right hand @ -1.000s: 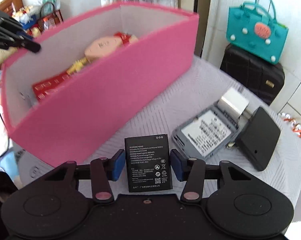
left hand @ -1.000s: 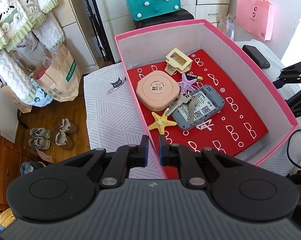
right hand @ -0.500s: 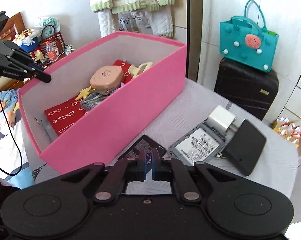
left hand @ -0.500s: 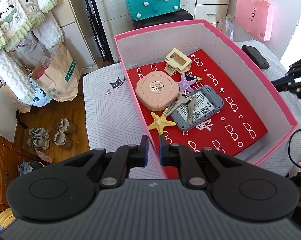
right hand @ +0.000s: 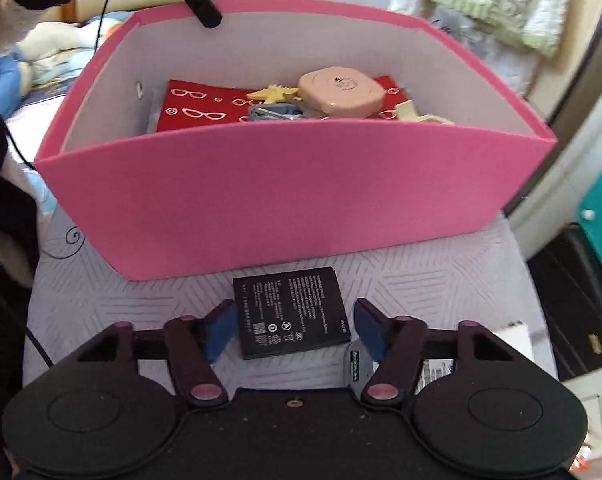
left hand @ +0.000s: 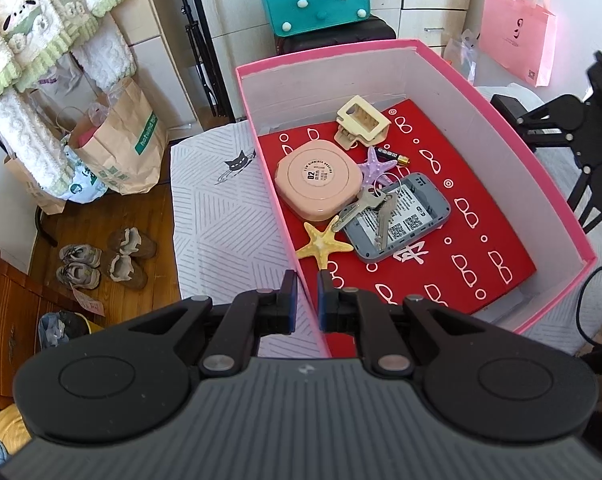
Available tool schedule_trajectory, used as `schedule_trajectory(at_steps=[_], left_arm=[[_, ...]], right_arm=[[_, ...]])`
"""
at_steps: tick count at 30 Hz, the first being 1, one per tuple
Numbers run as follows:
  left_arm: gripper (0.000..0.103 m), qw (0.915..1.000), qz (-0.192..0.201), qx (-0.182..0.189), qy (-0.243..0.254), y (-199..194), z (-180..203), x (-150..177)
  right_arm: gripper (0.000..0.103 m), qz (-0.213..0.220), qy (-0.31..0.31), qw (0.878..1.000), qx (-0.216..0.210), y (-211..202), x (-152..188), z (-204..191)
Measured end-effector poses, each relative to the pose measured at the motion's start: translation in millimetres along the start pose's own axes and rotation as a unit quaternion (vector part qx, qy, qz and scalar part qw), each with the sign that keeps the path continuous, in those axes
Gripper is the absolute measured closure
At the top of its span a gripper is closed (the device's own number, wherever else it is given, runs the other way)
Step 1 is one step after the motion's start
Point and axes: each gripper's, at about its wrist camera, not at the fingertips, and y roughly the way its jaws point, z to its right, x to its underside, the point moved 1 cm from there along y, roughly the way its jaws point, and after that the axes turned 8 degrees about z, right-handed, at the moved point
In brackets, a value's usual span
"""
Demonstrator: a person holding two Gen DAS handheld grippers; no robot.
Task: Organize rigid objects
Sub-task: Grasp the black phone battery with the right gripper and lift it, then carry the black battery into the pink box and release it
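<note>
A table under a pale striped cloth point(right hand: 441, 284) carries the pink box point(right hand: 285, 196); a black battery point(right hand: 293, 312) lies flat just beside the box's near wall.

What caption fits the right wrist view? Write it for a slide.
Open right tongs straddle a black battery lying flat on the tablecloth, in front of the pink box.

Pink box point(left hand: 557, 184) w/ red glasses-print liner point(left hand: 497, 248); black battery point(right hand: 291, 312).
</note>
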Motion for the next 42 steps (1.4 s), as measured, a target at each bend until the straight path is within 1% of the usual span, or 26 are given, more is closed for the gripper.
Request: schedule_trajectory(at_steps=[1, 3, 5, 6, 8, 12, 14, 15, 17, 19, 21, 25, 30, 32, 35, 37, 40, 42], left_arm=[[0.094, 1.0000, -0.001, -0.001, -0.003, 0, 0, 0], [0.094, 1.0000, -0.003, -0.005, -0.005, 0, 1, 0], [0.094, 0.9999, -0.003, -0.008, -0.008, 0, 2, 0], [0.094, 0.9999, -0.004, -0.010, -0.009, 0, 2, -1], [0.094, 0.9998, -0.005, -0.012, -0.012, 0, 3, -1], [0.094, 0.9998, -0.006, -0.018, -0.012, 0, 3, -1], [0.094, 0.9998, -0.005, -0.016, -0.013, 0, 3, -1], [0.094, 0.9998, -0.005, -0.016, -0.013, 0, 2, -2], [0.094, 0.9998, -0.005, -0.013, -0.013, -1, 2, -2], [0.094, 0.9998, -0.004, -0.013, -0.011, -1, 2, -2], [0.094, 0.9999, -0.003, -0.012, -0.010, -1, 2, -1], [0.094, 0.9999, -0.003, -0.008, -0.008, -1, 1, -2], [0.095, 1.0000, -0.003, -0.005, -0.001, 0, 2, -2], [0.095, 1.0000, -0.003, -0.004, 0.000, -1, 2, -3], [0.096, 1.0000, 0.001, -0.004, 0.006, -4, 4, -3], [0.096, 0.9999, 0.004, -0.006, 0.011, -6, 4, -2], [0.096, 0.9999, 0.009, -0.008, 0.009, -6, 4, -1], [0.096, 0.9998, 0.012, -0.012, 0.012, -6, 5, 0]], right_arm=[[0.031, -0.009, 0.006, 1.000, -0.014, 4, 1, 4], [0.029, 0.003, 0.014, 0.999, -0.029, 6, 4, 6], [0.028, 0.013, 0.012, 0.999, -0.030, 7, 7, 7], [0.028, 0.015, 0.022, 0.999, -0.026, 8, 6, 7], [0.033, 0.012, 0.041, 0.999, -0.008, 8, 3, 4], [0.034, 0.001, 0.077, 0.996, 0.042, 8, -2, -15], [0.034, -0.002, 0.133, 0.989, 0.071, 7, -3, -18], [0.034, 0.004, 0.139, 0.987, 0.084, 4, 0, -22], [0.034, 0.022, 0.131, 0.984, 0.117, -1, 5, -34], [0.034, 0.038, 0.154, 0.979, 0.130, -7, 7, -40], [0.034, 0.056, 0.164, 0.975, 0.139, -15, 7, -42], [0.034, 0.081, 0.169, 0.965, 0.185, -32, 4, -47], [0.034, 0.105, 0.162, 0.951, 0.240, -70, -6, -49], [0.034, 0.124, 0.153, 0.946, 0.258, -89, -16, -51], [0.034, 0.153, 0.135, 0.942, 0.266, -109, -36, -53], [0.034, 0.168, 0.120, 0.944, 0.256, -114, -52, -53], [0.034, 0.170, 0.100, 0.955, 0.223, -107, -73, -50], [0.034, 0.152, 0.074, 0.963, 0.208, -91, -86, -46]])
